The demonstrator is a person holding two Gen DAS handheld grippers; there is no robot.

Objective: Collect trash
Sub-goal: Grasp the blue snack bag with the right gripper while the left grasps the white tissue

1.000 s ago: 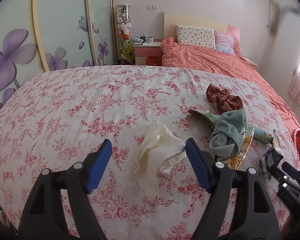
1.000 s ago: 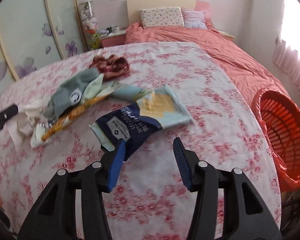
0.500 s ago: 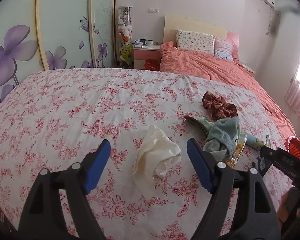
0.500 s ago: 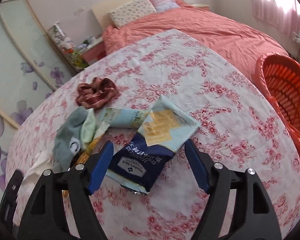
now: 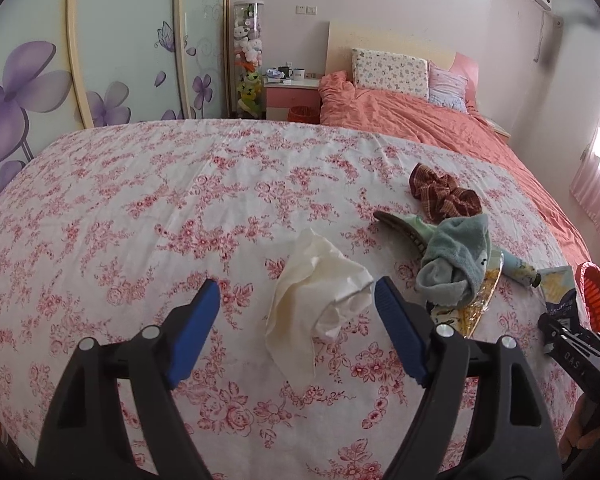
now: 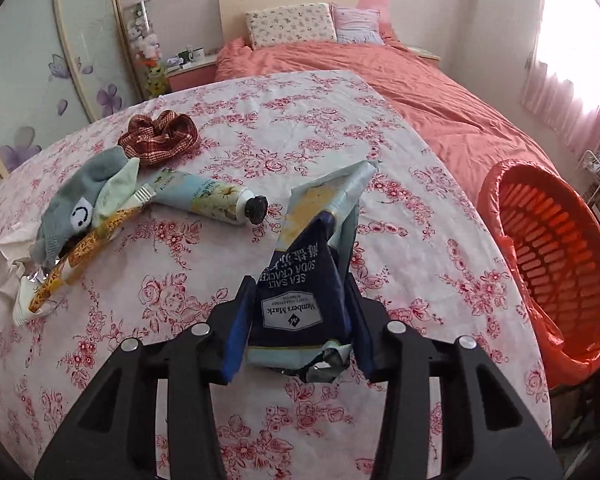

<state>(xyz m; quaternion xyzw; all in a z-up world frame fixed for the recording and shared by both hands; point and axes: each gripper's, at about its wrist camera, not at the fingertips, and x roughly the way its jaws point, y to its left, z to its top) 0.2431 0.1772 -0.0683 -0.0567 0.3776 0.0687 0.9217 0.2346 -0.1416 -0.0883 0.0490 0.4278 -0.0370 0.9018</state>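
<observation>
Cracker wrapper (image 6: 312,280), a light, crinkly, slippery foil pouch, is best pinched across its flattened end; the right gripper (image 6: 300,320) has its fingers clamped on that end, lifting it near the bed's (image 6: 260,120) right edge, beside the orange basket (image 6: 556,256). Left gripper (image 5: 298,320) is spread around the soft tissue (image 5: 320,284).

The left gripper (image 5: 296,294) hung with jaws wide apart; a crumpled white tissue (image 5: 320,288) lay on the bed (image 5: 140,208) between them, nearer the right jaw. A grey-green sock (image 5: 456,260) lay beyond it.
</observation>
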